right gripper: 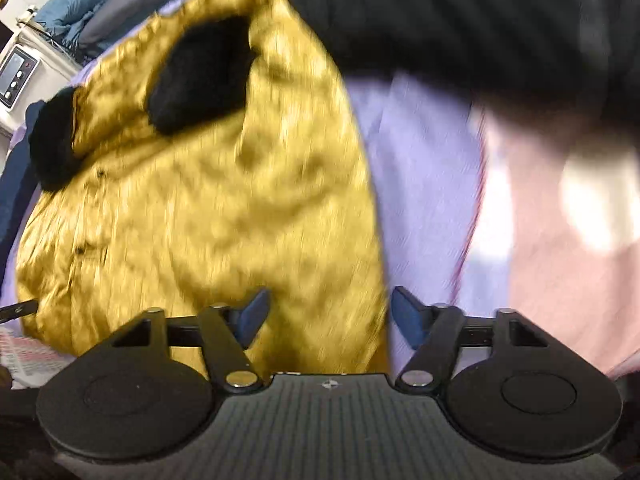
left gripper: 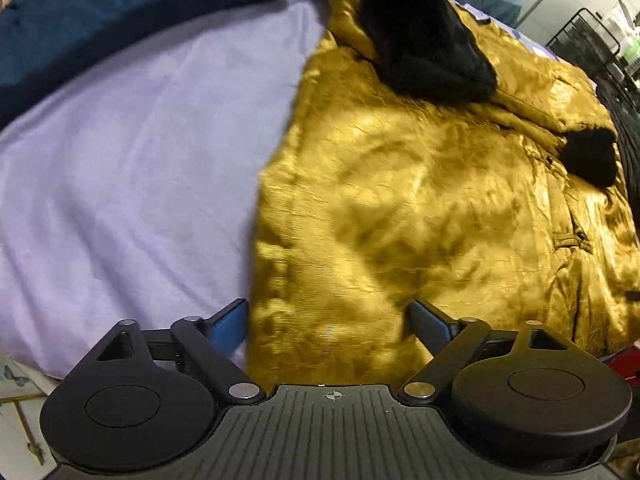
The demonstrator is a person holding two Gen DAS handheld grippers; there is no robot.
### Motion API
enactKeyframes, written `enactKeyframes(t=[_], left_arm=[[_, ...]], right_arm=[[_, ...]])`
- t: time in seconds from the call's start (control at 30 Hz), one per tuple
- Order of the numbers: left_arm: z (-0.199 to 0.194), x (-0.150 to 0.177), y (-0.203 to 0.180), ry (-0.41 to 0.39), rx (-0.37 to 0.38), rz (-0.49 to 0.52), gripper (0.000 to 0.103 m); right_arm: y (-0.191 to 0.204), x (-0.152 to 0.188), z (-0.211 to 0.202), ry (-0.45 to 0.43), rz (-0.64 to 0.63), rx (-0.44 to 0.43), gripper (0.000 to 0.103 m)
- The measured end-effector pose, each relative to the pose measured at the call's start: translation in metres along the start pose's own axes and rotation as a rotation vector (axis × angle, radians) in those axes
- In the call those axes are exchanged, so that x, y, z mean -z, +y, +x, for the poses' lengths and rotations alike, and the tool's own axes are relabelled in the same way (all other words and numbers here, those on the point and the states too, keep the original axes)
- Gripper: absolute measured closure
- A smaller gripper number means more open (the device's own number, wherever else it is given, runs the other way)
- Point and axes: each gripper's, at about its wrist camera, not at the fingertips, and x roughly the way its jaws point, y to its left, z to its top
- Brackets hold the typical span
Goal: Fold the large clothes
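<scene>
A shiny mustard-yellow padded jacket (left gripper: pixel 420 200) with black fur trim (left gripper: pixel 424 36) lies spread on a lilac bedsheet (left gripper: pixel 140 152). My left gripper (left gripper: pixel 326 322) is open, its blue-padded fingers straddling the jacket's near left edge low over the fabric. In the right wrist view the same jacket (right gripper: pixel 208 208) fills the left half, with black fur patches (right gripper: pixel 200 76). My right gripper (right gripper: pixel 330 314) is open over the jacket's near right edge, with the sheet (right gripper: pixel 424 184) beyond. The right view is motion-blurred.
A dark blue garment (left gripper: pixel 120 8) lies at the far left of the bed. A black wire rack (left gripper: pixel 592 44) stands at the far right. A black ribbed garment (right gripper: pixel 480 16) and pink fabric (right gripper: pixel 560 240) lie right of the jacket. A white appliance (right gripper: pixel 16 76) stands far left.
</scene>
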Motion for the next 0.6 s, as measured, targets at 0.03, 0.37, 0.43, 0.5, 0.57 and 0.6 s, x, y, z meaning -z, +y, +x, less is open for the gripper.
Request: enactKeyframes(t=[0.03, 0.37, 0.43, 0.5, 0.57, 0.6], left_arm=[[0.002, 0.000, -0.002, 0.004, 0.010, 0.005, 0.000], [0.006, -0.014, -0.007, 0.068, 0.048, -0.023, 0.004], [0.001, -0.017, -0.009, 0.079, 0.076, -0.053, 0.012], [-0.002, -0.021, -0.013, 0.090, 0.103, -0.082, 0.016], [-0.011, -0.027, -0.017, 0.074, 0.137, -0.100, 0.018], [-0.017, -0.033, -0.019, 0.057, 0.155, -0.113, 0.022]], right_arm=[[0.003, 0.005, -0.001, -0.018, -0.025, 0.003, 0.035], [0.021, 0.007, -0.006, 0.065, -0.053, -0.084, 0.086], [0.029, 0.004, -0.009, 0.068, -0.054, -0.122, 0.088], [0.033, 0.000, -0.014, 0.070, -0.027, -0.173, 0.090], [0.042, -0.009, -0.020, 0.064, -0.016, -0.228, 0.091], [0.047, -0.015, -0.024, 0.058, -0.017, -0.252, 0.091]])
